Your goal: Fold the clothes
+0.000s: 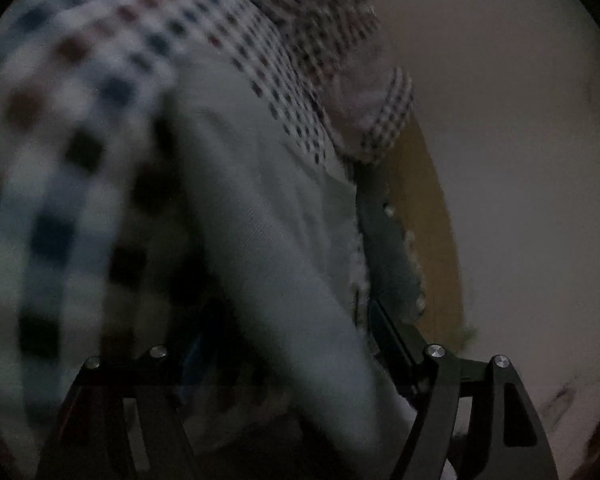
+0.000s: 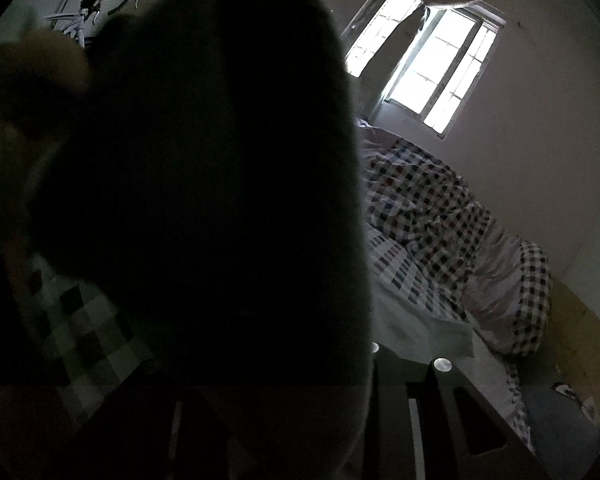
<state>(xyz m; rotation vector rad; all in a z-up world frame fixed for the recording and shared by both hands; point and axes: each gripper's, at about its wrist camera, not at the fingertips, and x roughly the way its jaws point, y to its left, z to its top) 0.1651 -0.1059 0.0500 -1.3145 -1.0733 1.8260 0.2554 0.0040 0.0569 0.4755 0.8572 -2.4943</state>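
Surroundings noted: bedding, window, walls, stand

A checked quilt (image 2: 428,208) in white, dark blue and red is seen bunched along the bed's far side, against the wall (image 2: 540,160); its pale pink lining (image 2: 496,276) is turned out near the right end. A checked sheet (image 2: 80,320) is seen at the bed's near left, dim and blurred. A bright barred window (image 2: 432,68) is set in the far wall, with a dark cloth (image 2: 388,48) hung across its left pane. A white stand (image 2: 80,24) carrying dark curved items is visible at top left. A yellow band (image 2: 588,320) is observed low on the right wall. In the left wrist view, the checked quilt (image 1: 300,40) and wall (image 1: 520,140) are recorded, blurred.
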